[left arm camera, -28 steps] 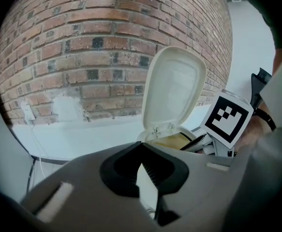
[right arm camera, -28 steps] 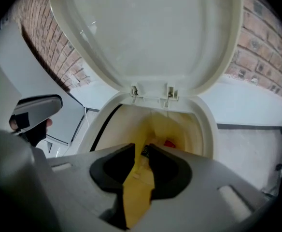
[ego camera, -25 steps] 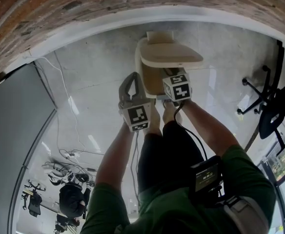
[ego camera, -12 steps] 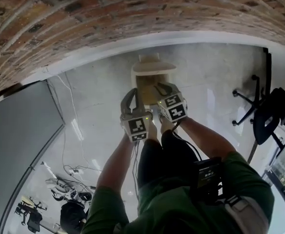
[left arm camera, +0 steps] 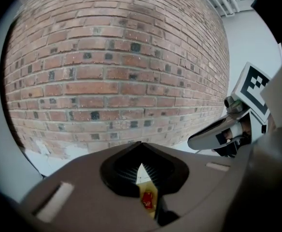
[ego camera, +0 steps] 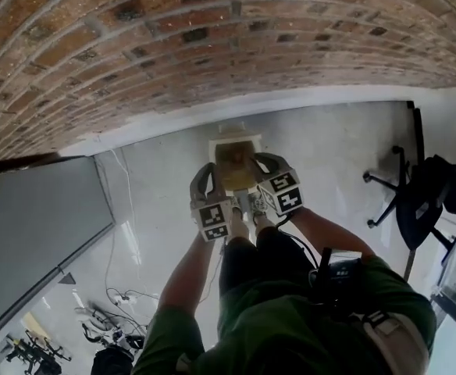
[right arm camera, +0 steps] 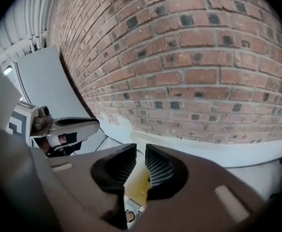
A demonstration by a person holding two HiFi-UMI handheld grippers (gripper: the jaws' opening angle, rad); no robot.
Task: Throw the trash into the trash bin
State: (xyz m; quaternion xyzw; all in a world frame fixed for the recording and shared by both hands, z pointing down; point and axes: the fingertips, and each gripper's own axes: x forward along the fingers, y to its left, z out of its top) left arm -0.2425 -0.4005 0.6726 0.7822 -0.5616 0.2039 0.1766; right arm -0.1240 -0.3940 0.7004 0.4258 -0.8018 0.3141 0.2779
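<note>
Jaws of L gripper [left arm camera: 141, 148] meet at tips, nothing held; R gripper [right arm camera: 141, 154] jaws slightly apart, empty; both above trash bin [ego camera: 236, 136].

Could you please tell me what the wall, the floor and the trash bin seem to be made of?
Red-brown wall: matte brick, with mortar joints showing. Pale grey floor: probably polished concrete or a coating, given its glossy reflections. Cream open-topped trash bin: likely smooth plastic, possibly painted metal; it is too small to tell.

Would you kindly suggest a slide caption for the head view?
Standing by a brick wall, a person holds the left gripper and right gripper over a trash bin.
</note>
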